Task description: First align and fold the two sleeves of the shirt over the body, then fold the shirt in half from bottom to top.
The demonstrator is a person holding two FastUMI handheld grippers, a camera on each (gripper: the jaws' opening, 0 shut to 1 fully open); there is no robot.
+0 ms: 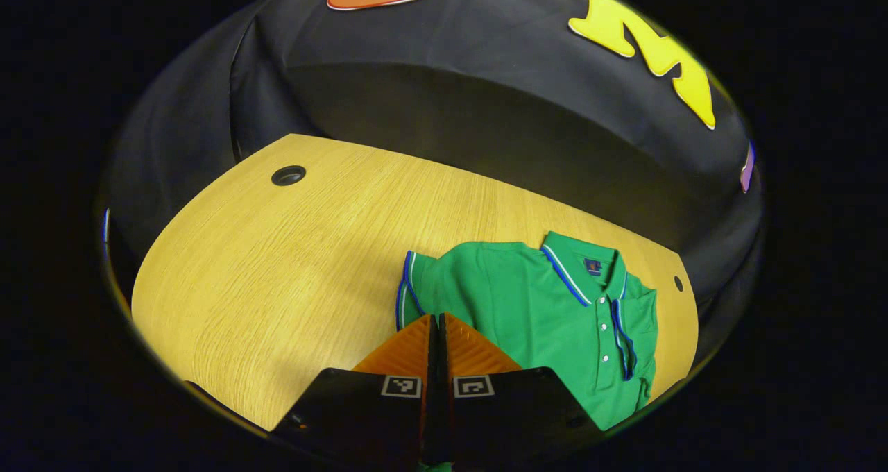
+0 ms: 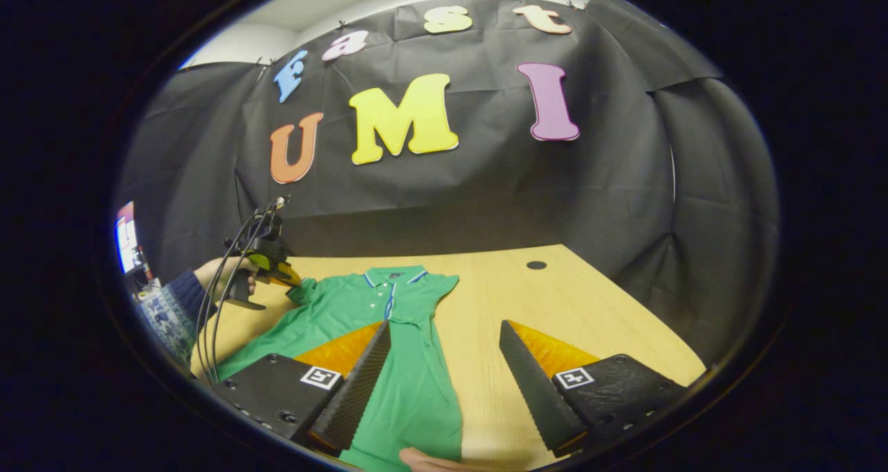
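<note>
Closest in the right gripper view, the right tool [image 2: 444, 378] hangs with its fingers spread wide over a green polo shirt [image 2: 409, 361] lying flat on the wooden tabletop [image 2: 555, 305]. Its collar and placket carry blue and white trim. Farther off, the left tool [image 1: 436, 333], fingers pressed together, sits at the shirt's sleeve; whether cloth is pinched I cannot tell.

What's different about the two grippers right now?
The left gripper has its fingers pressed together, while the right gripper has its fingers spread wide apart. The left gripper is at a sleeve of the green shirt, up near the collar; the right gripper is over the shirt's lower part, with one finger above bare table. Both point at the same shirt.
</note>
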